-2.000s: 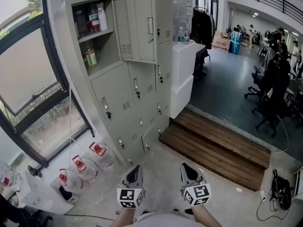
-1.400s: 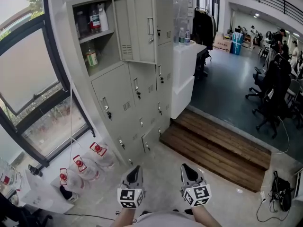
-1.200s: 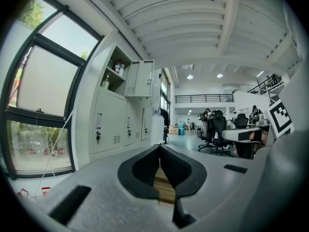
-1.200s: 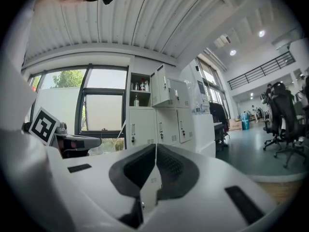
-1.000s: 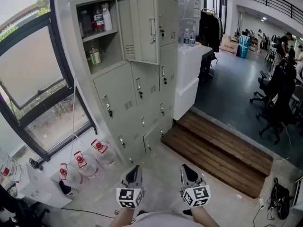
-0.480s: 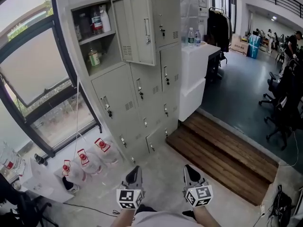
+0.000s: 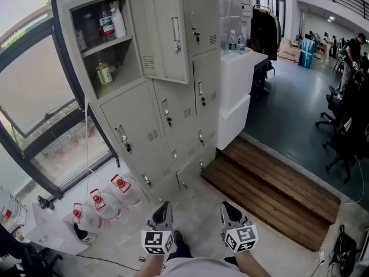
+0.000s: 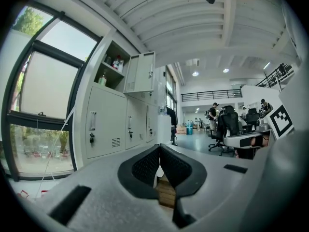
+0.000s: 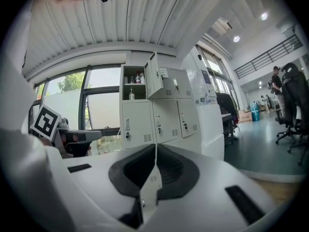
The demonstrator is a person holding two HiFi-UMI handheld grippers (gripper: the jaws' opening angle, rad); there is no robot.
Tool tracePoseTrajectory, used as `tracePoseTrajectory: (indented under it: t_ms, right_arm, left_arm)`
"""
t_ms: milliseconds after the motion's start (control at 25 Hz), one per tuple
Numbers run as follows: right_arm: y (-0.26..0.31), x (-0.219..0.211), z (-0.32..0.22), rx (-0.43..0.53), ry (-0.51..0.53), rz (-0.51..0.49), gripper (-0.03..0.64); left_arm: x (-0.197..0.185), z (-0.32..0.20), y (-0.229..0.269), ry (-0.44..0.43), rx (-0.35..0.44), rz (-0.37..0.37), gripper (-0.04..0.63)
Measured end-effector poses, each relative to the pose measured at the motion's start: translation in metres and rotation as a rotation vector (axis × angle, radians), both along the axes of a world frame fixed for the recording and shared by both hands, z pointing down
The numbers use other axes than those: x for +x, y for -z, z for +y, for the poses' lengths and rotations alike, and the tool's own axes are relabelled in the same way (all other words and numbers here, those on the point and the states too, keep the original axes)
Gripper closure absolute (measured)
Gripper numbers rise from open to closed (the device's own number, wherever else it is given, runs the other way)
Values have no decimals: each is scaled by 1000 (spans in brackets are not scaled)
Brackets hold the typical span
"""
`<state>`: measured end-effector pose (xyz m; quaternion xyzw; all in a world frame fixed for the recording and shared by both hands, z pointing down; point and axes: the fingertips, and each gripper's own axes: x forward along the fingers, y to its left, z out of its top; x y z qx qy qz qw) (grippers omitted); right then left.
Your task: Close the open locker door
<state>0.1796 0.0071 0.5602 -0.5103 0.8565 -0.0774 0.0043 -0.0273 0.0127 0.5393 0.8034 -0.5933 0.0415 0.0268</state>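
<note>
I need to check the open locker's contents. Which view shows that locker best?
Head view: the open locker is large there, its bottles distinct. Both gripper views show it small and far, contents tiny.

**Painted Metal, Bare Planks, Soft Sheen**

The locker bank [image 7: 173,114] and its open locker door [image 7: 170,33] look like sheet metal under smooth, satin pale-grey paint. The step [image 7: 271,192] is brown wooden planking, matt and grainy. The dark floor [image 7: 282,114] has a soft sheen (light smears across it). The water jugs [image 7: 106,203] are clear plastic. The left gripper [image 8: 159,148] carries dimpled black pads [image 8: 144,167] set in matt, grainy grey plastic.
</note>
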Motion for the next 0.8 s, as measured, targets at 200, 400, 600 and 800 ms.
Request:
tracePoseTrajectory:
  t_ms: [200, 400, 600, 800]
  right_arm:
    - [-3, -34, -64, -18, -15, 15, 600]
    - [9, -79, -142, -1, -48, 19, 600]
    - [13, -110, -200, -2, -81, 15, 600]
    - [12, -114, -234, -10, -95, 31, 600]
  left_arm:
    - [-31, -74, -4, -38, -12, 9, 586]
    - [-71, -161, 11, -101, 9, -5, 586]
    - [-111, -234, 17, -110, 16, -11, 586]
    - [-118, -269, 13, -112, 2, 11, 586]
